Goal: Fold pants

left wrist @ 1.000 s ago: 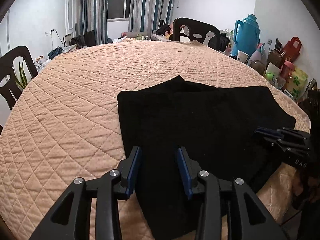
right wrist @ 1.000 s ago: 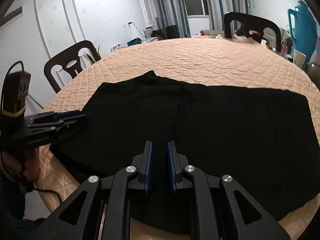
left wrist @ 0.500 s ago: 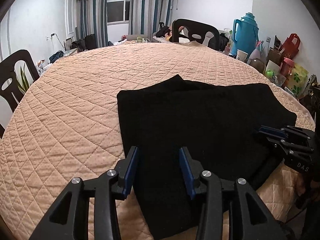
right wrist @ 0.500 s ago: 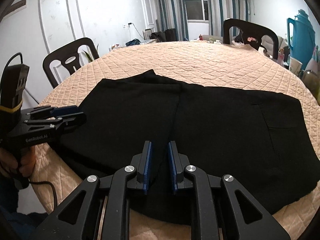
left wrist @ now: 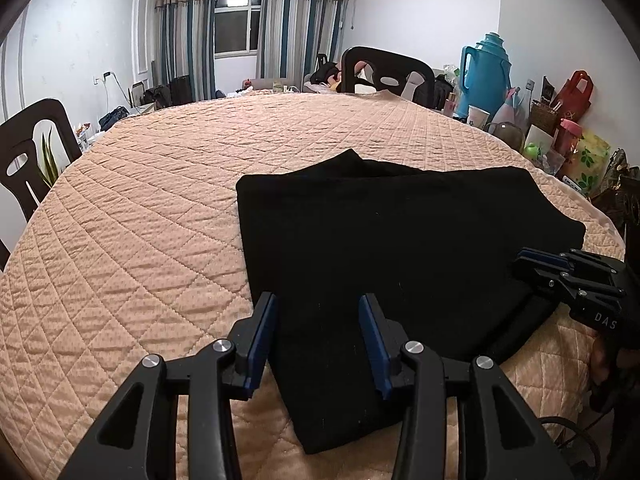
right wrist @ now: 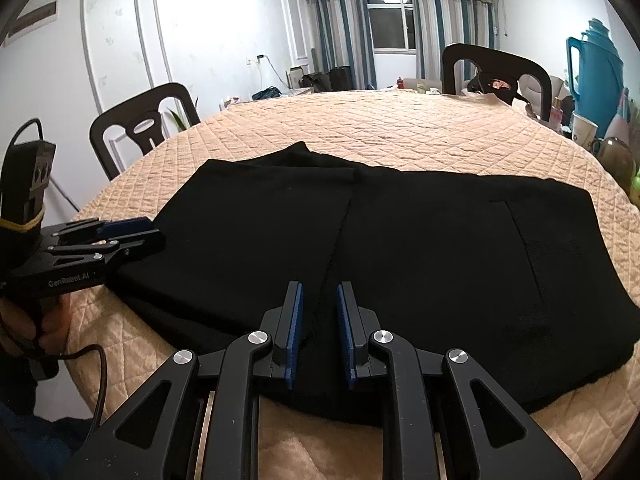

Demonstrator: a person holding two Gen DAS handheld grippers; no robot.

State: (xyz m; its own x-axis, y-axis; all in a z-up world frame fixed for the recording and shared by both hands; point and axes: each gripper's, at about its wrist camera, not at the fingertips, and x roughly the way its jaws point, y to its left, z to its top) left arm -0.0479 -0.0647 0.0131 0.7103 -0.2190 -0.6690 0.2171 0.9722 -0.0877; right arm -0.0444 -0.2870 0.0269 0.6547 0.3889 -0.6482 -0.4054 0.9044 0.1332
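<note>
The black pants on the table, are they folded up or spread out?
Partly folded. The black pants lie flat on the quilted table cover, one layer doubled over another with an edge down the middle.

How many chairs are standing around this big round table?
2 show: a dark chair at the table's far edge and another dark chair at its left side. More may stand out of view behind the cameras.
</note>
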